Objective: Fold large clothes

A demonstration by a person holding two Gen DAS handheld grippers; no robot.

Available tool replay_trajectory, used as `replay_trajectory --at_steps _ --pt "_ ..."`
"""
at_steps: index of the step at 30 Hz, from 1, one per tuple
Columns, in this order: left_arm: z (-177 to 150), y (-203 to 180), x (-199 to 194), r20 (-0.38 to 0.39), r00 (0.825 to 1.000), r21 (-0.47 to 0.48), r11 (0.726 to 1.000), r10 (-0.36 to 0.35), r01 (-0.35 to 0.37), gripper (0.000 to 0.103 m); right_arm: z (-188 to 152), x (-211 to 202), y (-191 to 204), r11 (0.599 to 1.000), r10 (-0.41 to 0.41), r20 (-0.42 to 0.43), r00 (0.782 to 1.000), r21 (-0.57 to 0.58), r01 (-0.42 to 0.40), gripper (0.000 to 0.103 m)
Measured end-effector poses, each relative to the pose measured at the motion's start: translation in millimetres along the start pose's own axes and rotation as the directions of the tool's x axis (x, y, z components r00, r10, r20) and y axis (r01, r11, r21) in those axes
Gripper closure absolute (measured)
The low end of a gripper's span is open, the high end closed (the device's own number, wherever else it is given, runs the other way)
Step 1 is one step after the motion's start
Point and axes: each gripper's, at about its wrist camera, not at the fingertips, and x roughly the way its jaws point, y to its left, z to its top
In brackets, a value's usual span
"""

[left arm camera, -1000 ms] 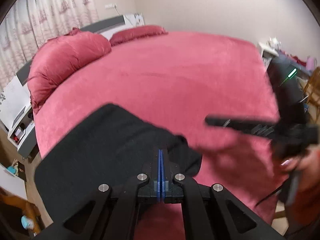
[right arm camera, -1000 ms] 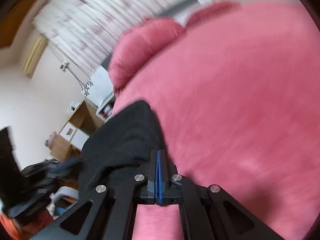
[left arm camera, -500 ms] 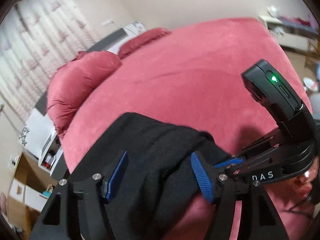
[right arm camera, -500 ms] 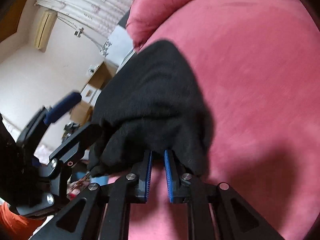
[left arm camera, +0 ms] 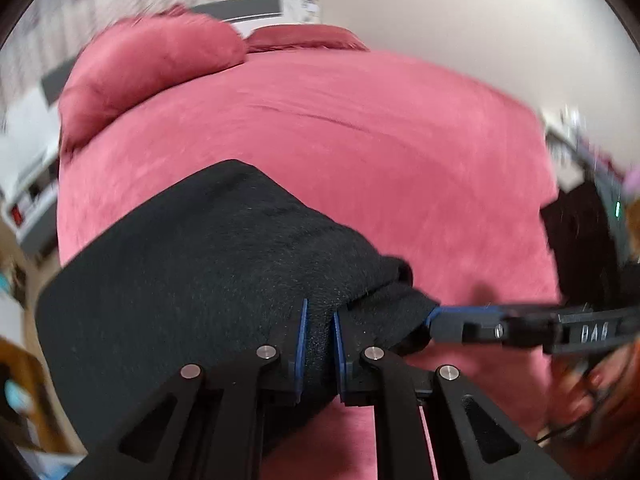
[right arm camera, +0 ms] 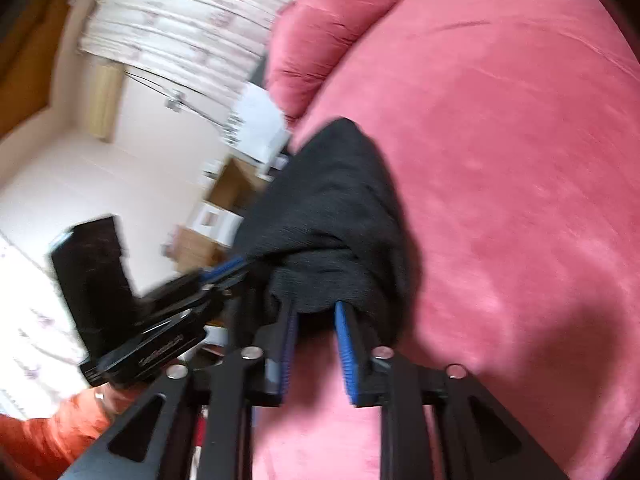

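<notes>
A folded black garment [left arm camera: 192,264] lies at the near left edge of a bed with a pink cover [left arm camera: 400,152]. My left gripper [left arm camera: 318,316] is shut on a thick fold of the garment, blue pads pressed into the cloth. My right gripper [left arm camera: 436,320] comes in from the right, its blue tip against the garment's corner. In the right wrist view the garment [right arm camera: 340,208] bunches between the fingers of my right gripper [right arm camera: 316,312], with a gap between the pads. My left gripper [right arm camera: 224,270] shows there at the left, on the same bundle.
Two pink pillows [left arm camera: 152,64] lie at the head of the bed by a grey headboard. White bedside furniture [right arm camera: 256,124] and cardboard boxes [right arm camera: 228,188] stand left of the bed. Curtains [right arm camera: 192,20] hang behind. A cluttered shelf [left arm camera: 576,136] is at the right.
My left gripper was wide open around the garment half a second ago and has closed on a fold. My right gripper's pads have spread wider around the bundle.
</notes>
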Motion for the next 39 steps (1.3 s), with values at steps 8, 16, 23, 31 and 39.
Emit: replay_trajectory --at_steps 8,16,23,31,39 --pt "-4.6 -23.4 8.6 -0.04 0.996 0.145 0.987 0.077 -0.071 0.085 5.0 13.1 18.0 0.999 -0.028 0.033 0.999 -0.042 0.029 0.069" --pt "-4.4 -32.4 13.2 -0.028 0.996 0.195 0.978 0.084 -0.077 0.085 -1.8 -7.1 -10.1 0.992 -0.125 0.033 0.992 0.03 0.124 0.074" --pt "4.4 -31.1 11.8 -0.031 0.995 0.138 0.986 0.096 -0.091 0.096 2.3 29.7 -14.5 0.99 -0.127 -0.013 0.992 0.063 0.128 0.095" --pt "7.0 -32.9 -12.2 0.053 0.996 0.094 0.992 0.077 -0.082 0.098 -34.8 43.5 -30.5 0.987 -0.097 -0.124 0.988 0.117 0.112 0.1" --pt "0.6 -41.9 -23.7 0.105 0.992 0.105 0.991 0.077 -0.088 0.099 -0.1 -7.2 31.5 0.98 -0.115 0.156 0.981 -0.141 0.137 0.061"
